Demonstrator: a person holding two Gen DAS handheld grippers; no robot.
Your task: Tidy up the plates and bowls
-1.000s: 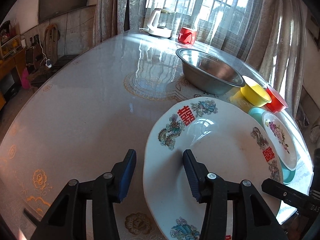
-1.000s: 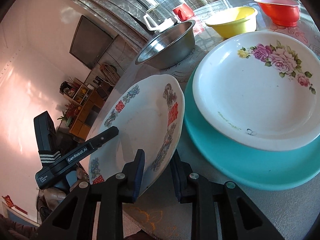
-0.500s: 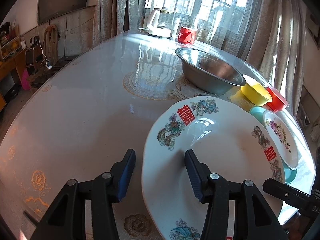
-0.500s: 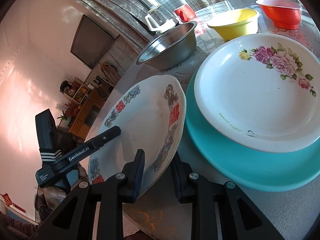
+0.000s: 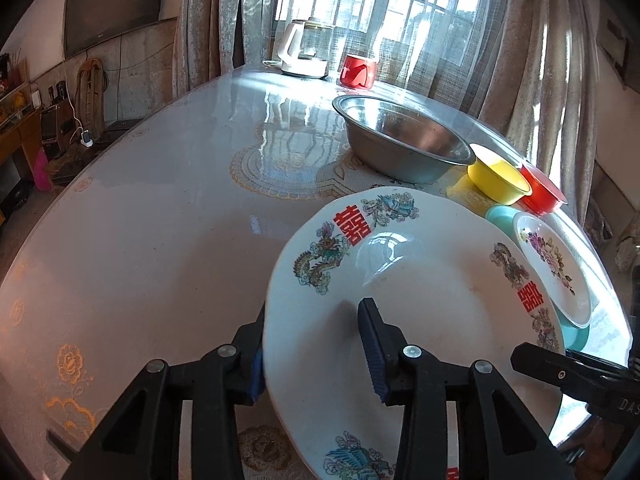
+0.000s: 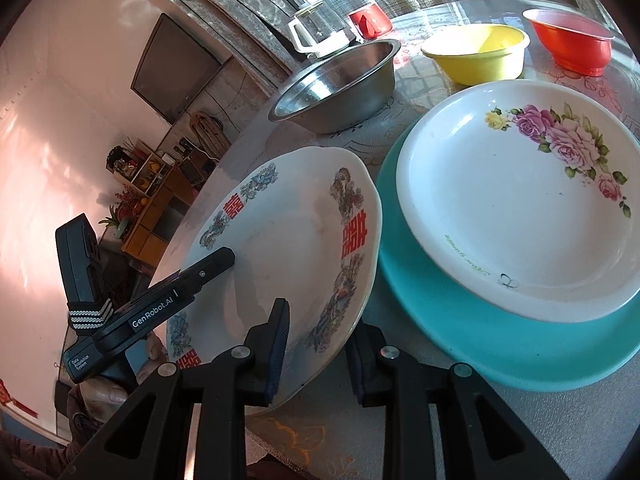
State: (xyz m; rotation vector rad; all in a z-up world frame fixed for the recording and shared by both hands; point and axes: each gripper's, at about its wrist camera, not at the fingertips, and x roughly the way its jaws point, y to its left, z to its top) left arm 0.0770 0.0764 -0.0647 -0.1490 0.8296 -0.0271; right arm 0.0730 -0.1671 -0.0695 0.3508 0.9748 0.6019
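A large white plate with dragon and red character prints point(image 5: 424, 304) point(image 6: 288, 248) is tilted above the table. My left gripper point(image 5: 316, 348) straddles its near left rim, one finger under and one on top, with a gap still showing. My right gripper point(image 6: 318, 344) is shut on the plate's other rim. To the right, a white flowered plate point(image 6: 520, 216) point(image 5: 554, 264) lies on a teal plate point(image 6: 480, 344) point(image 5: 498, 214).
A steel bowl point(image 5: 400, 144) point(image 6: 340, 84), a yellow bowl point(image 5: 498, 178) point(image 6: 478, 54) and a red bowl point(image 5: 542, 192) point(image 6: 572, 42) stand behind the plates. A white kettle point(image 5: 302, 54) and a red cup point(image 5: 358, 72) stand at the table's far edge.
My left gripper has slid right onto the dragon plate's rim, so its left finger now sits under the edge. The right gripper keeps its hold.
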